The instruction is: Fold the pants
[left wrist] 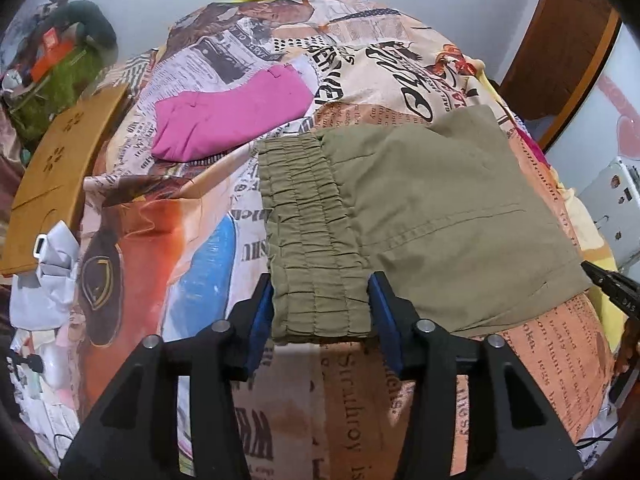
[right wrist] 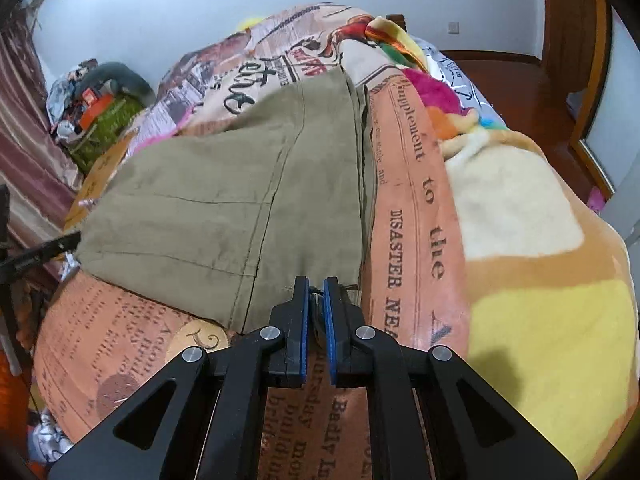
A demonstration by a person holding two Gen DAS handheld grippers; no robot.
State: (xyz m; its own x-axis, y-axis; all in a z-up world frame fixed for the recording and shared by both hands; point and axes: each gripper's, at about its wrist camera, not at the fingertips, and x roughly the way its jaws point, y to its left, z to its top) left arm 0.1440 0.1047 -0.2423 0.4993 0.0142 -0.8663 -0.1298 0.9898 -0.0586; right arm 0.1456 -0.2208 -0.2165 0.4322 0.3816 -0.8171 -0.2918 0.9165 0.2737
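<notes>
The olive pants (left wrist: 420, 216) lie folded on the newspaper-print bedspread (left wrist: 192, 248). Their elastic waistband (left wrist: 312, 248) points toward me in the left wrist view. My left gripper (left wrist: 320, 304) stands open, one blue pad on each side of the waistband's near end. In the right wrist view the pants (right wrist: 224, 200) spread ahead and to the left. My right gripper (right wrist: 316, 300) is shut on the near edge of the pants, with cloth pinched between the blue pads. The right gripper's tip (left wrist: 608, 284) shows at the right edge of the left wrist view.
A folded pink garment (left wrist: 228, 120) lies farther back on the bed. A wooden board (left wrist: 52, 184) and a clutter pile (left wrist: 60, 64) sit to the left. A colourful fleece blanket (right wrist: 532, 248) covers the bed's right side. A wooden door frame (left wrist: 560, 40) stands at right.
</notes>
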